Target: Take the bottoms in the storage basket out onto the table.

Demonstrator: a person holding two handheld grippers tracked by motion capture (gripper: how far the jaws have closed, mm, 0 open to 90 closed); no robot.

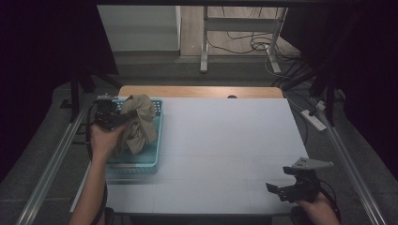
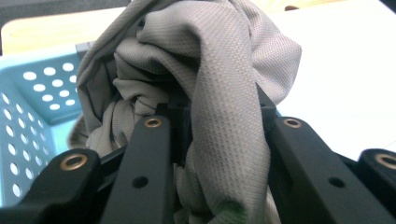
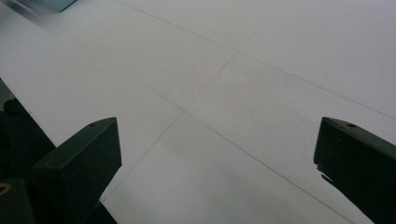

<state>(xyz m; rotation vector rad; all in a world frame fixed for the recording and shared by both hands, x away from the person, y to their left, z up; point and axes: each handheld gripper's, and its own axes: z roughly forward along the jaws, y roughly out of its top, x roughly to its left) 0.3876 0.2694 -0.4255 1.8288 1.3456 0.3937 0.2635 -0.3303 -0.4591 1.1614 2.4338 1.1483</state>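
High view: person's forearms come in from the bottom edge. The left gripper is up over the far-left part of the white worktop, jaws clamped on a bunched grey-beige cloth. Cloth hangs in a lump from the jaws, w/ its lower part down inside a light blue perforated basket that sits at the worktop's left edge. Left hand wraps the gripper body just beside the basket's left wall. The right gripper is well apart from all that, at the near-right corner of the worktop, grey three-cornered plate on top, held by the right hand; jaws apart, nothing betw. them. Wood strip of the table shows along the far edge, cables on the floor beyond.

Left gripper view: the two black jaws rise from the bottom and the cloth is pinched betw. them, folds spilling over both jaws and down the middle; mesh weave is clear close up. Basket w/ its round holes sits at left behind the cloth, white worktop at right.

Right gripper view: jaws stand wide apart at lower left and lower right, bare white worktop betw. them, faint seam lines crossing it. A blurred bit of the basket's corner shows at top left, far off.
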